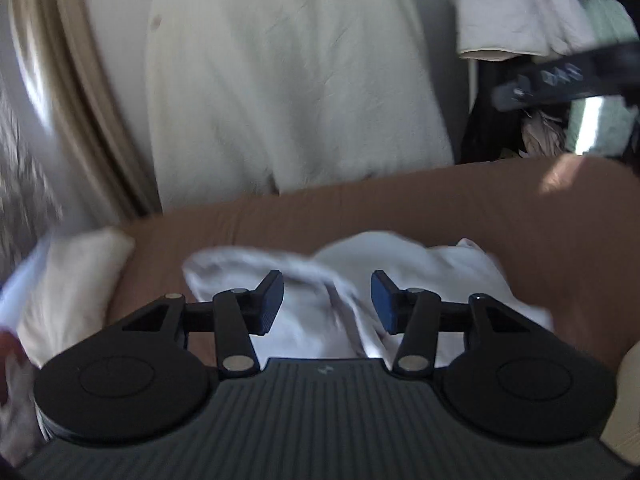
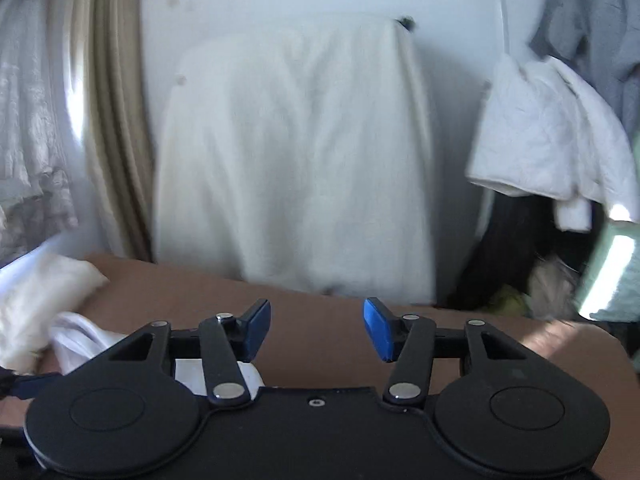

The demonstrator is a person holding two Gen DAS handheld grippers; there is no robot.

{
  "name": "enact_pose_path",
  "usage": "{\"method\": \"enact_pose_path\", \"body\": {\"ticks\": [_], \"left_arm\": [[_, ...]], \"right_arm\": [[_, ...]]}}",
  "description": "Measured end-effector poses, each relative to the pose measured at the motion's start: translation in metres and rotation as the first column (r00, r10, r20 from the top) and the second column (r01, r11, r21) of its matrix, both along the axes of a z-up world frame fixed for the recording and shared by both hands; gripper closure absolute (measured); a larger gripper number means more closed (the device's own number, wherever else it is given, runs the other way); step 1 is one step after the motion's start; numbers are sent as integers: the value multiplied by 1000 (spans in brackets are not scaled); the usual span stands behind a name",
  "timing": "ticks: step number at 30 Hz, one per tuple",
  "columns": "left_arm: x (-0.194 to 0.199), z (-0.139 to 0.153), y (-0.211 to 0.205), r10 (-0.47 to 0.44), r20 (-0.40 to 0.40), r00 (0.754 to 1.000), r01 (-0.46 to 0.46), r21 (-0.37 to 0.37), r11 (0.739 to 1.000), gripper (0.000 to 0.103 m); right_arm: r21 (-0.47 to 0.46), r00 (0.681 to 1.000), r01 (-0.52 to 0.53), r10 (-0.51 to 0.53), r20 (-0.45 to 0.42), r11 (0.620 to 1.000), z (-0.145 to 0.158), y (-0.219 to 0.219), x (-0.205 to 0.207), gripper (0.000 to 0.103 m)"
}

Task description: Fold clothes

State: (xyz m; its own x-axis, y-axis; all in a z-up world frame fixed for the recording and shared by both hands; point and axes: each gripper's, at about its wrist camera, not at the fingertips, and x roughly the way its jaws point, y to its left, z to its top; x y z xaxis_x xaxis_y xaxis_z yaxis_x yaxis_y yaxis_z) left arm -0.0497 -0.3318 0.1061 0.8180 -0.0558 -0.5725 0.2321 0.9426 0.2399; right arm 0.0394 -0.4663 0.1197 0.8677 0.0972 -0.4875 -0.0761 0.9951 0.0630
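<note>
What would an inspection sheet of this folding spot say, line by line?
Surface: brown sheet, sunlit patch at far right.
Job's things: crumpled white garment on the sheet, unfolded.
Clutter: cream pillow at left edge.
Grippers: left gripper open over the garment; right gripper open over bare sheet, holding nothing.
Cables: nothing seen.
Surroundings: white cloth draped behind, beige curtain at left, hanging clothes at right.
</note>
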Motion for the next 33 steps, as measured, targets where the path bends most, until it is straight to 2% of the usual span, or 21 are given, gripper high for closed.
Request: {"method": "enact_pose_path", "body": {"ticks": [3, 6, 11, 12, 13, 15, 16, 17, 23, 25, 26, 27, 29, 32, 33], "left_arm": [[-16, -11, -26, -37, 51, 998, 30, 135, 990, 55], [-30, -11, -23, -17, 59, 998, 7, 167, 986, 55], [-23, 25, -4, 11, 20, 1000, -12, 63, 998, 52], [-26, 27, 4, 0, -3, 1000, 1, 64, 998, 52], [-29, 28, 12, -11, -26, 1000, 13, 64, 998, 51], [-34, 31, 27, -33, -73, 997, 38, 64, 997, 48], [-37, 33, 35, -44, -96, 994, 51, 64, 997, 39], [-39, 35, 43, -55, -119, 991, 63, 63, 996, 37], [-55, 44, 91, -118, -253, 960, 135, 54, 989, 37], [-52, 47, 113, -120, -245, 962, 137, 53, 989, 32], [-45, 45, 123, -117, -278, 954, 138, 58, 989, 24], [-37, 39, 130, -102, -329, 939, 135, 78, 988, 24], [-17, 24, 146, -75, -370, 926, 112, 81, 990, 24], [23, -4, 161, -71, -389, 919, 82, 11, 997, 24], [35, -13, 163, -79, -389, 918, 68, -42, 997, 24]], "right_arm": [[134, 996, -79, 84, -37, 988, -13, -9, -1, 44], [120, 984, -161, 168, -54, 980, -23, -3, -4, 44], [19, 962, -230, 231, -145, 973, -24, 9, -14, 44], [-7, 958, -238, 234, -167, 971, -22, 14, -17, 45], [-43, 960, -218, 206, -189, 975, -21, 21, -21, 45], [-163, 961, -118, 72, -266, 980, -19, 25, -27, 44], [-199, 953, -138, 75, -294, 970, -19, 30, -31, 47], [-229, 947, -168, 92, -308, 959, -18, 33, -39, 47], [-319, 914, -298, 172, -368, 899, 5, 22, -106, 45], [-369, 905, -380, 258, -338, 848, 14, 22, -114, 42], [-375, 903, -398, 284, -322, 837, 15, 22, -111, 37], [-368, 897, -413, 304, -319, 833, 13, 23, -104, 33], [-316, 866, -472, 365, -343, 823, -2, 32, -84, 33], [-261, 800, -565, 442, -407, 783, -39, 51, -54, 33], [-251, 774, -596, 462, -432, 763, -53, 58, -46, 33]]}}
